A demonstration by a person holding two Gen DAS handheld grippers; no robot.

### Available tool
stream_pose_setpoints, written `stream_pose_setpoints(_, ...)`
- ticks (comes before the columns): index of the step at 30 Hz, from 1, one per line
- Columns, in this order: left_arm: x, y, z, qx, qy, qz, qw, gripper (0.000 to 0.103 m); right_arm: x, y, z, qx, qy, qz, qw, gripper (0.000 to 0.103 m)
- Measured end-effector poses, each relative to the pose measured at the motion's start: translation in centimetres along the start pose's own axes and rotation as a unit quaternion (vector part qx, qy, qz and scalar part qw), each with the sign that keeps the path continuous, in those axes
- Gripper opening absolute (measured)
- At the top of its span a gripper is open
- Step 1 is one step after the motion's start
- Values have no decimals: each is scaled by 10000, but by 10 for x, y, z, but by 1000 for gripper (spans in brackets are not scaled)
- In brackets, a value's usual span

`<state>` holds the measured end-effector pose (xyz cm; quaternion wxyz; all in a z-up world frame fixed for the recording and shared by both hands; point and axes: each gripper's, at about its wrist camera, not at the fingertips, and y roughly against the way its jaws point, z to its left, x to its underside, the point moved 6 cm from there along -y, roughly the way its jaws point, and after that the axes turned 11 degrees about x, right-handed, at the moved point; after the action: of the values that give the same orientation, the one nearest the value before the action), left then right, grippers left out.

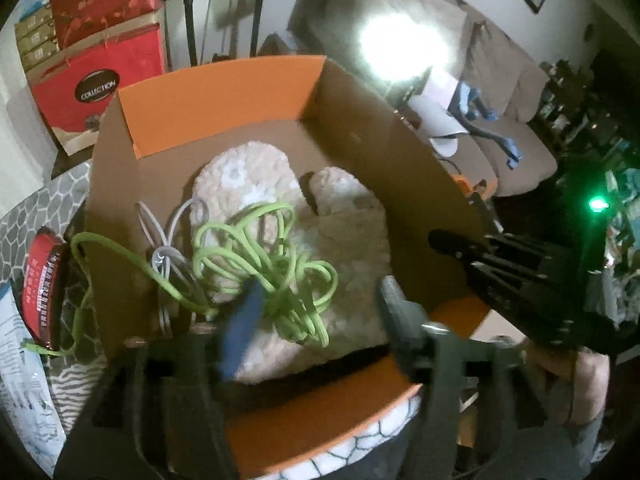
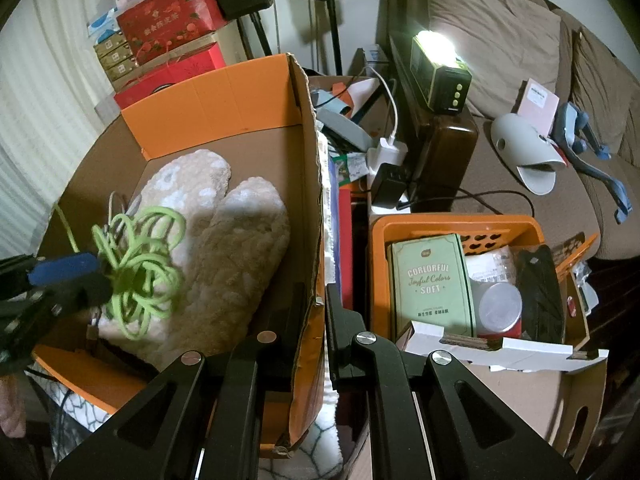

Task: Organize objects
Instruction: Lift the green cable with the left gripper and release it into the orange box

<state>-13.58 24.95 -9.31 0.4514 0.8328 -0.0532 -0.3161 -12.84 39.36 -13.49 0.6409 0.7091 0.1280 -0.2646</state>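
An orange cardboard box (image 1: 224, 92) holds two beige fluffy slippers (image 1: 344, 248) with a tangled green cable (image 1: 264, 264) and a grey cable (image 1: 168, 248) on top. My left gripper (image 1: 316, 312) is over the box, its jaws wide apart, the blue pad (image 1: 244, 328) touching the green cable. The box (image 2: 240, 96), slippers (image 2: 224, 248), green cable (image 2: 140, 268) and left gripper (image 2: 80, 276) also show in the right wrist view. My right gripper (image 2: 310, 300) is shut on the box's right wall (image 2: 312, 200).
An orange basket (image 2: 456, 224) with a green box, jar and packets sits right of the box. A lit lamp (image 2: 440, 68), chargers and a sofa with a grey slipper (image 2: 528, 152) lie behind. Red gift bags (image 1: 100, 80) stand at back left. A red tin (image 1: 40, 292) is left.
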Motion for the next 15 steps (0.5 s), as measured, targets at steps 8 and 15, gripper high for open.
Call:
stream_pose_setpoints(8,-12,58,13,-76,-61,-553,9984,72,0,0,0,-2,4,-1,10000,8)
stream_pose_setpoints(15,-16,101,75,-592,278,-847,9943,75,0,0,0,8,11,0,10000,7)
